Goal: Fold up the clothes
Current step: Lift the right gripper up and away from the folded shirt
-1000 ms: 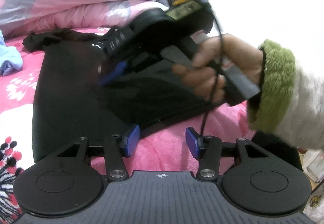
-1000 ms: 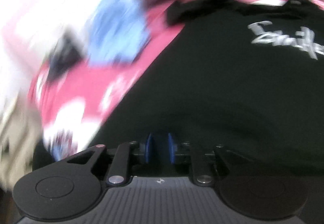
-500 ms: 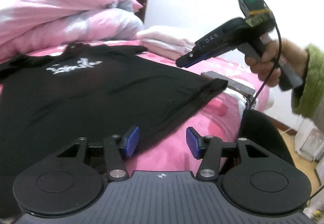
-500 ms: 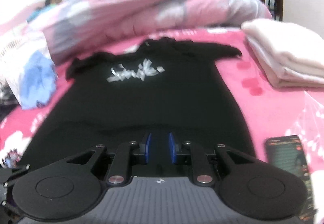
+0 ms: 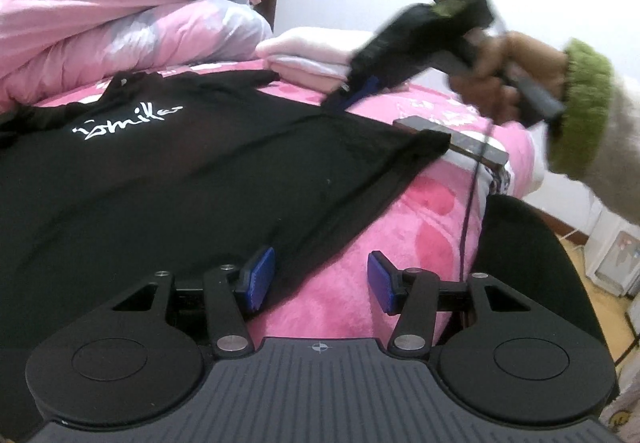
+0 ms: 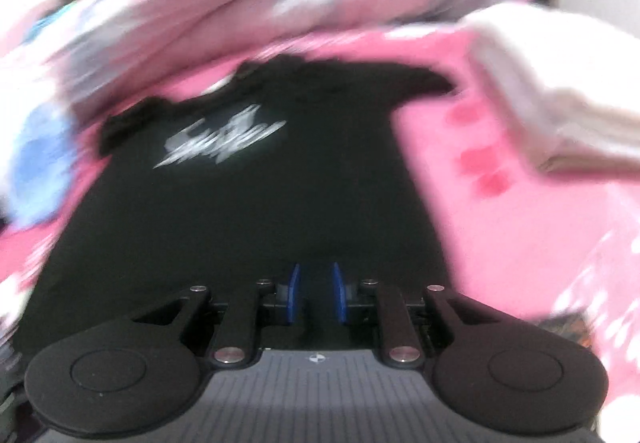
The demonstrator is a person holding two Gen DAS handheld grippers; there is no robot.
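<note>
A black short-sleeved cotton T-shirt with white script lettering (image 5: 168, 179) is lying spread face-up on the bright pink plush bed cover (image 5: 360, 275), its hem just ahead of the left gripper (image 5: 320, 281), whose blue-padded jaws are standing apart with nothing clamped. The right gripper (image 6: 314, 299), with only a narrow gap between its pads and gripping nothing, is hovering over the shirt's right side, short of the sleeve. This looks like the opening of the fold, so the next move is probably calling for each tool to pinch an edge, steering clear of the dark phone (image 5: 460, 135) beside the hem corner.
</note>
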